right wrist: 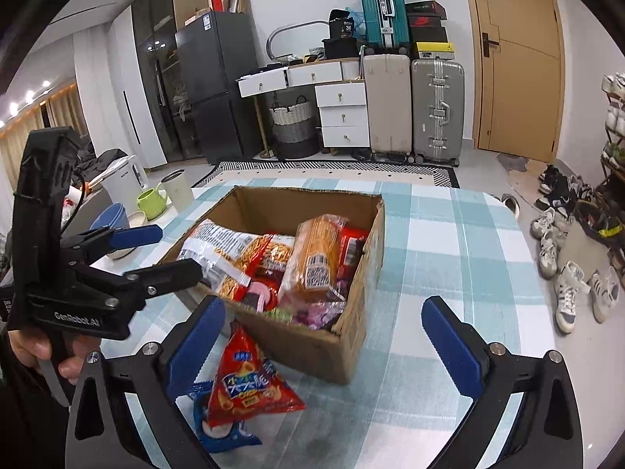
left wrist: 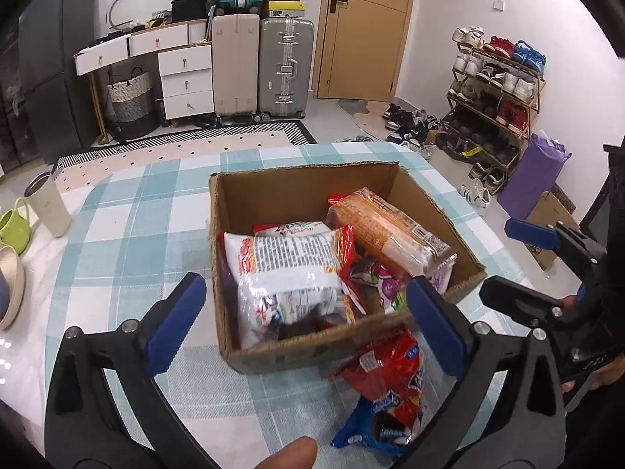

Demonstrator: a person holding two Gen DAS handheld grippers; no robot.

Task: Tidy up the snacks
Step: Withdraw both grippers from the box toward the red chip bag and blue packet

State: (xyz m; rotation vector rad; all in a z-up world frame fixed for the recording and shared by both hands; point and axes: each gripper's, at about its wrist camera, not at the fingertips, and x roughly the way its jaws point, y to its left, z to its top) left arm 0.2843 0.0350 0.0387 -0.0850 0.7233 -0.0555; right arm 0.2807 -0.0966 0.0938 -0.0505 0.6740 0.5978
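Note:
An open cardboard box [left wrist: 304, 172] [right wrist: 304, 192] stands on the blue-checked table [left wrist: 136, 215] [right wrist: 449, 242]. It holds several snack packs, among them a white-and-red bag [left wrist: 289, 269] and an orange cracker pack [left wrist: 386, 226] [right wrist: 316, 250]. In front of the box a red triangular chip bag [left wrist: 390, 375] [right wrist: 246, 383] lies on a blue cookie pack [left wrist: 371, 430] [right wrist: 218, 430]. My left gripper [left wrist: 304, 293] [right wrist: 168, 252] is open, hovering at the box's near side with nothing pressed between its pads. My right gripper [right wrist: 324, 312] [left wrist: 511, 262] is open too, just to the right of the red bag.
On the table's left side stand a cream cup [left wrist: 49, 203] [right wrist: 177, 191], a green mug [left wrist: 15, 226] [right wrist: 150, 203], a bowl [left wrist: 9, 289] and a white kettle [right wrist: 125, 179]. Shoes [right wrist: 566, 293] lie on the floor past the table's right edge.

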